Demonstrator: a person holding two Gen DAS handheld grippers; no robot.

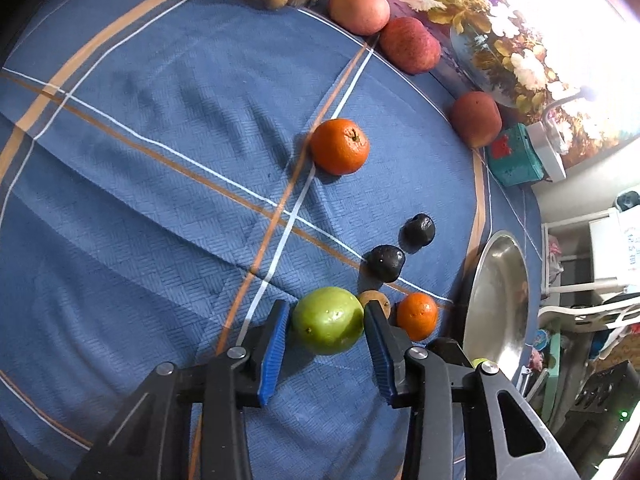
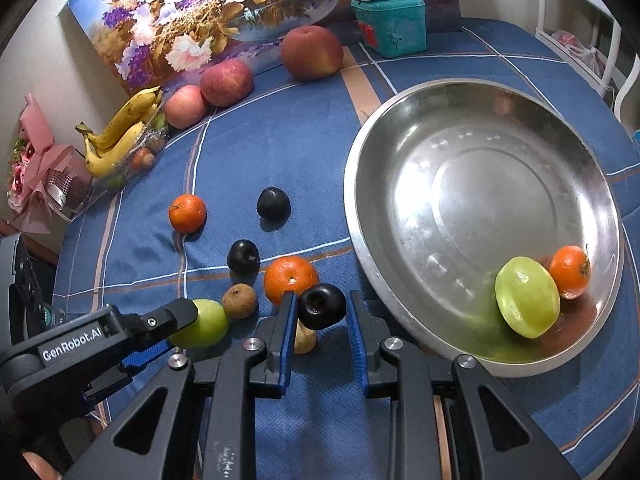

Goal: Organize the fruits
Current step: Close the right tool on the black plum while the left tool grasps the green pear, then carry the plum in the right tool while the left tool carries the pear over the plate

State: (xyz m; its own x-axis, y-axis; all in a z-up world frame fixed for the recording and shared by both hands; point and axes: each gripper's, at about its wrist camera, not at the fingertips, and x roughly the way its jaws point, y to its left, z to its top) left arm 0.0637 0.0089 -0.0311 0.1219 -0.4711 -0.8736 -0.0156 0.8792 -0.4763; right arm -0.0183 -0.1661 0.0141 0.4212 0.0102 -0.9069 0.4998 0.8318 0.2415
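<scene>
In the left wrist view my left gripper [image 1: 326, 306] is shut on a green round fruit [image 1: 326, 326] that rests on the blue checked cloth; both blue pads touch its sides. The right wrist view shows the same green fruit [image 2: 204, 324] under one of its black fingers [image 2: 176, 314]. My right gripper [image 2: 322, 298] is shut on a dark plum [image 2: 322, 306], with a pale brown fruit [image 2: 305, 340] partly hidden beneath it. The steel bowl [image 2: 440, 160] to the right holds another green fruit [image 2: 526, 296] and a mandarin [image 2: 570, 272].
Loose on the cloth lie a mandarin [image 2: 290, 280], a small brown fruit [image 2: 239, 301], two dark plums [image 2: 243, 256] and a farther mandarin [image 2: 187, 213]. Three apples [image 2: 227, 82], bananas [image 2: 120, 136], a teal box [image 2: 394, 26] and a flower painting [image 2: 192, 12] line the back.
</scene>
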